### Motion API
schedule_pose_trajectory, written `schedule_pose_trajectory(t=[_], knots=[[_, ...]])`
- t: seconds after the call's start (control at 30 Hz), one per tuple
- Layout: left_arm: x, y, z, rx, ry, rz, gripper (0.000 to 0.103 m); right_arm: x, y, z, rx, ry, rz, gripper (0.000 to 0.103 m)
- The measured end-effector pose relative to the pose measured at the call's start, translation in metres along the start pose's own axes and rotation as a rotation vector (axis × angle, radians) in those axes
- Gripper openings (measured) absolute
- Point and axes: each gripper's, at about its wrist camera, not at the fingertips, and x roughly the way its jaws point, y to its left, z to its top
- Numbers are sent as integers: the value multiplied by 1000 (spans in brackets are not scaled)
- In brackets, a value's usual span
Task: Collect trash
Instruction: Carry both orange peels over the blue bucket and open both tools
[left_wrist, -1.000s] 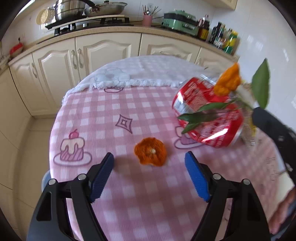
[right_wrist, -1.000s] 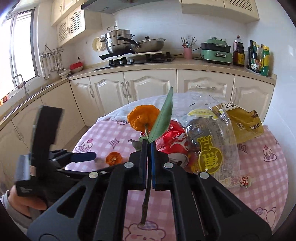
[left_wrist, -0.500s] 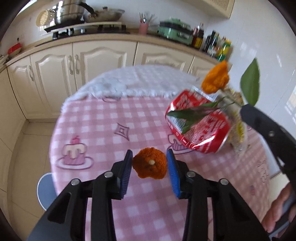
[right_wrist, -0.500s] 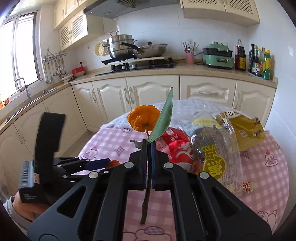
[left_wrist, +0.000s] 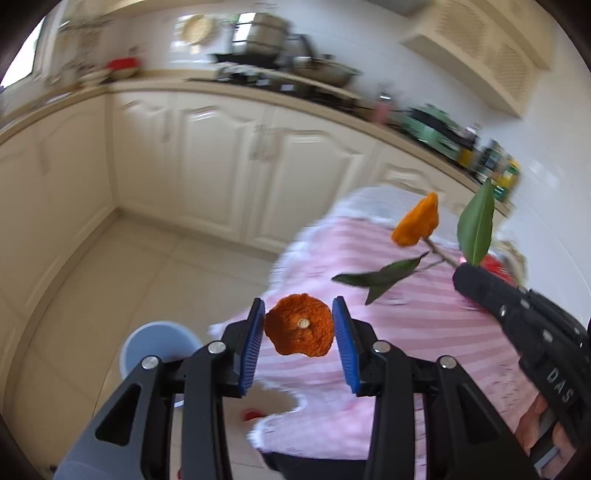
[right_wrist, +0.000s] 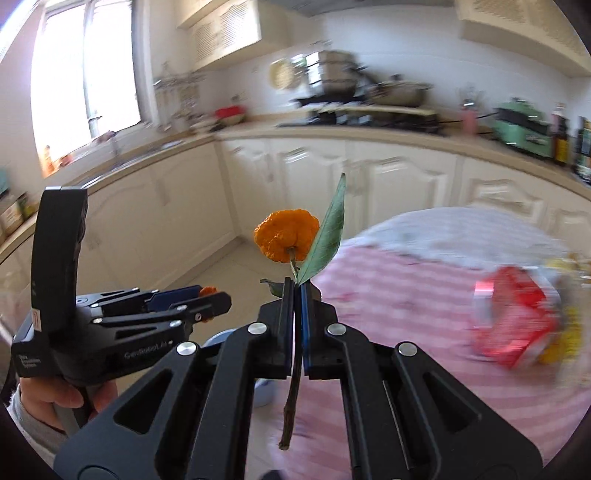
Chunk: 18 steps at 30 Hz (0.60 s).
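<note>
My left gripper (left_wrist: 298, 334) clamps the orange peel (left_wrist: 299, 329), my right gripper (right_wrist: 297, 295) pinches the leafy stem (right_wrist: 294, 365); I should centre both over the bin (left_wrist: 157, 345) before releasing.

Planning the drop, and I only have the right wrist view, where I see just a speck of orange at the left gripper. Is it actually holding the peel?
Observer: Yes. The left gripper has just been closing, and both blue pads now press the orange peel.
Operator: Is the blue sliver under my gripper the bin?
Observer: Yes, a light blue bin stands on the floor, lower left of the peel.
Operator: Anything dropped?
Observer: A small red thing lies by the tablecloth edge, too blurred to identify.
</note>
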Motion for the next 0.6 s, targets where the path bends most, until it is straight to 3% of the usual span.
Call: schedule_pose_trajectory(t=[0.13,0.3,0.47,0.6], knots=[[11,78,-12,-108,22,101,37,65,43,-8,-36,93,77,4],[51,171,-39,-238,113,185,36,184,80,-43,-33,289,141,4],[102,236,-61,-330,186,234,36,292,97,-91,11,461,171,4],[141,278,-79,-392,243,261,36,354,107,-120,28,544,182,4]])
